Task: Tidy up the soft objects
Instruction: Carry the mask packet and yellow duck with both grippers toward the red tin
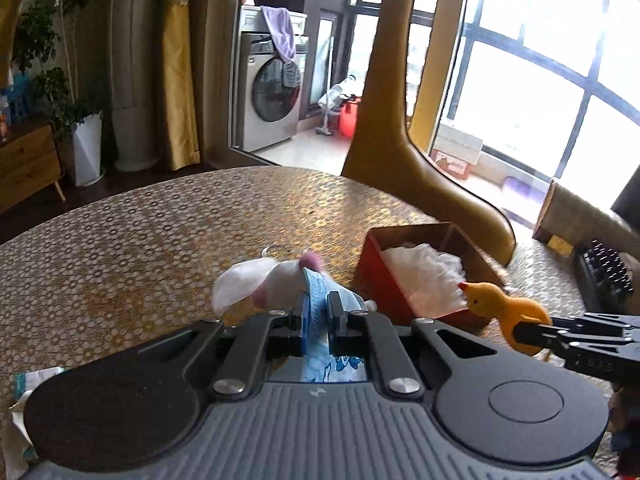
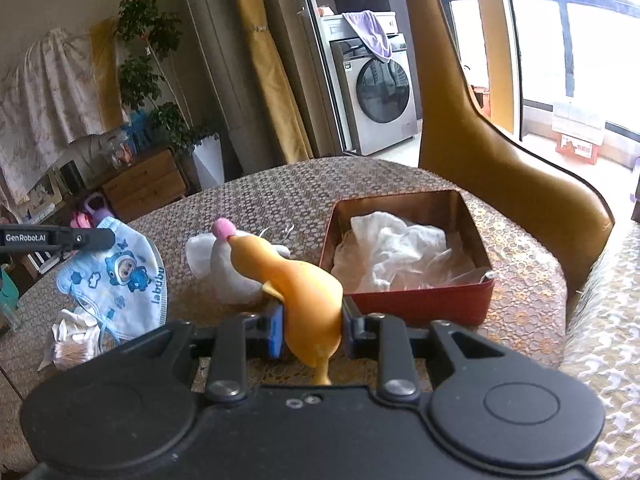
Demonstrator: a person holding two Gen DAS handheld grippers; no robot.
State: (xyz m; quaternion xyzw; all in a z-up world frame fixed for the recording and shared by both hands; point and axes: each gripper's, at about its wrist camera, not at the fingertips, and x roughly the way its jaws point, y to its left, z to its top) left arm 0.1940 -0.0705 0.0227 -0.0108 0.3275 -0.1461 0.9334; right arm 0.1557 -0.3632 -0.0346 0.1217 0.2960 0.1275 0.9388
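Note:
My left gripper [image 1: 318, 306] is shut on a light blue child's face mask [image 1: 320, 300] with cartoon prints, which hangs above the table; the mask [image 2: 116, 276] also shows at the left of the right wrist view. My right gripper [image 2: 312, 312] is shut on a yellow rubber chicken [image 2: 304, 288], its body squeezed between the pads. That chicken [image 1: 504, 308] appears at the right in the left wrist view. A white plush toy [image 2: 232, 272] with pink tips lies on the table behind both. A red square tin [image 2: 420, 304] holds crumpled white cloth [image 2: 400, 248].
The round table [image 1: 160, 240] has a gold patterned cover. A tan leather chair [image 2: 500, 160] stands behind the tin. White tissues and cotton swabs [image 2: 76, 344] lie at the table's left edge. A black keyboard [image 1: 604, 272] sits at far right.

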